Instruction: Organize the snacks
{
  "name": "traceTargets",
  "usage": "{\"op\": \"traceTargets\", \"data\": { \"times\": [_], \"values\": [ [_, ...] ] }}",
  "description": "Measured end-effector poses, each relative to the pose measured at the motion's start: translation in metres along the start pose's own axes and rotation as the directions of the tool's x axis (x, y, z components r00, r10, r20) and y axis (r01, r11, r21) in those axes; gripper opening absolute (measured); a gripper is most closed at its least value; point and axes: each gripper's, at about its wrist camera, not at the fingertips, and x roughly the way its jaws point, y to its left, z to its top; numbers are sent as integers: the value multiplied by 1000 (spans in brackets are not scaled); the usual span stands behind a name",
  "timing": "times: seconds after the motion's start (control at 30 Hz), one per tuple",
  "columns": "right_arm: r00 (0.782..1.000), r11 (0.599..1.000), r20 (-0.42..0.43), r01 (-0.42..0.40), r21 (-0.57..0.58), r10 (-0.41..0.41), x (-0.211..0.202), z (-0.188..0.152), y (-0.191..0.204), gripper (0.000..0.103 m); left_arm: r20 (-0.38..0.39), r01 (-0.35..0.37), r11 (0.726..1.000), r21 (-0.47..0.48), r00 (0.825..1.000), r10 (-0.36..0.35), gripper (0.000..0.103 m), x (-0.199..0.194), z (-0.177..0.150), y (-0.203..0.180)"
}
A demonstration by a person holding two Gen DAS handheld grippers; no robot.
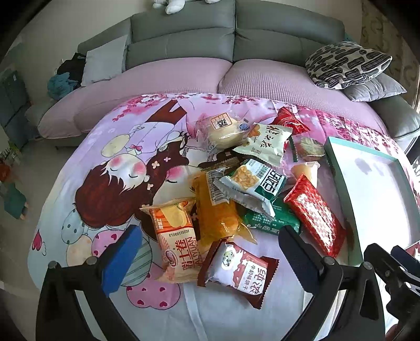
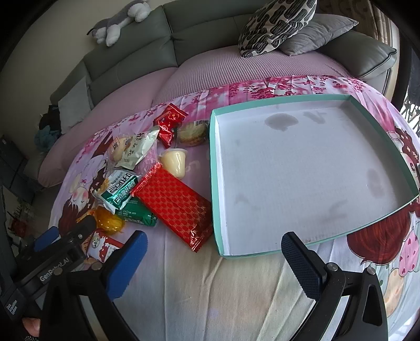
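Note:
A pile of snack packets lies on a pink cartoon-print cloth (image 1: pixel 110 162). Nearest my left gripper (image 1: pixel 210 236) are a maroon-and-white packet (image 1: pixel 236 270), an orange roll packet (image 1: pixel 176 241) and a yellow packet (image 1: pixel 218 212). That gripper is open just above them, holding nothing. A long red packet (image 2: pixel 176 204) lies beside the teal-rimmed box (image 2: pixel 214 170), whose white inside holds nothing. A pale jelly cup (image 2: pixel 174 161) stands behind the red packet. My right gripper (image 2: pixel 214 238) hangs open and empty over the cloth, near the box's front left corner.
A grey sofa (image 1: pixel 183 39) with pink seat covers runs behind the table. A black-and-white patterned cushion (image 2: pixel 275 23) and a grey one lie at its right end. A plush toy (image 2: pixel 118 23) rests on the sofa back. The left gripper's body (image 2: pixel 65 241) shows at the right wrist view's lower left.

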Motion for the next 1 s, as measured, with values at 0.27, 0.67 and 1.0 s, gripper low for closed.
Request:
{"op": "traceTargets", "data": {
  "times": [0.27,0.67,1.0],
  "values": [
    [1000,1000,-7,0,0,0,1,0,0,103,3,0,1000,0,1000,0,103,0,0,0],
    [1000,1000,-12,0,1,0,2,0,0,103,-11,4,1000,-4,1000,-4,103,2,0,1],
    [1000,1000,-11,1,-2,-1,3,0,0,103,-19,-2,1000,0,1000,2,103,4,-1,0]
  ]
}}
